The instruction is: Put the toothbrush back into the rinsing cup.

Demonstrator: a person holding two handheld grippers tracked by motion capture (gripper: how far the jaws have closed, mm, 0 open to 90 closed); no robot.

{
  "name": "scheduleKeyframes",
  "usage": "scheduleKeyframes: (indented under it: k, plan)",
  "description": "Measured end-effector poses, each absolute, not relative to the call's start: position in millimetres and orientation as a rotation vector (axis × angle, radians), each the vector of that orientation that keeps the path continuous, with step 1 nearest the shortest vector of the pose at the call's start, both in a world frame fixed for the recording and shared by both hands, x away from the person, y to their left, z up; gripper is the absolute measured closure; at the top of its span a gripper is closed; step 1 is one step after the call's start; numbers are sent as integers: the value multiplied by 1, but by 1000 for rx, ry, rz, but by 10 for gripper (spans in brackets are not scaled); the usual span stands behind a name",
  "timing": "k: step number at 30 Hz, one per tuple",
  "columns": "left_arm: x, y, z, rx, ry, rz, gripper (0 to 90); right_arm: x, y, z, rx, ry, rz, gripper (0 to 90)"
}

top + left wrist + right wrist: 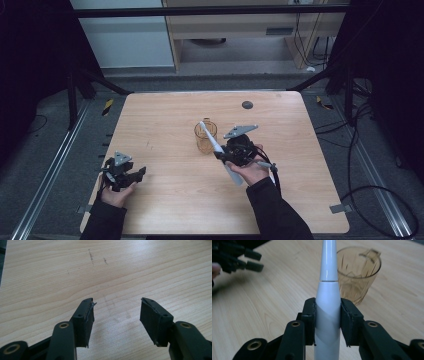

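White electric toothbrush point(327, 310) is clamped by its handle in the right tongs point(327, 322), pads pressing both sides, jaws partway closed around the body. In the high view the toothbrush point(216, 147) is off the tabletop point(165, 200), tilted, head end up and over the rim of the amber glass cup point(205, 141), butt end sticking out below the person's right hand point(252, 170). Cup stands upright mid-tabletop, just beyond the right tongs point(223, 155); looks empty as far as I can tell. Step in hand, my read: carry phase, brush being brought to the cup for drop-in. Next move needs the brush tipped closer to vertical, one end lined up inside the cup mouth, then lowered before release; a light cup could tip if the brush catches the rim. Left tongs point(116, 315) wide open, nothing between the jaws, parked low over bare wood near the left edge point(127, 177). Tabletop is pale wood grain, a few faint scuffs, a dark round cap point(247, 105) near the far edge. Around it: dark frame posts, floor rails, loose cables at right, light cabinet behind.
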State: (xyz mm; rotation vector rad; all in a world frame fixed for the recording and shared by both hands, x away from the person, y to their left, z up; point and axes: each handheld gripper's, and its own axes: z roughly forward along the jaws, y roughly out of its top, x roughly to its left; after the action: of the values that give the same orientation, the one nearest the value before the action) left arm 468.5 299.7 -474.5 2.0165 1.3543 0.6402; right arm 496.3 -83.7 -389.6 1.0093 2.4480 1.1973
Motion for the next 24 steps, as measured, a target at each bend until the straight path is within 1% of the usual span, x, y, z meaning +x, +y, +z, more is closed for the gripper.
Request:
scheduleKeyframes:
  k: [15,24]
  plan:
    - [468,300,-474,2006,1351,645,439,502,-87,-367,1046,2108,1494,673]
    - [468,300,-474,1994,1351,651,441,512,-87,-363,1063,1925,1587,673]
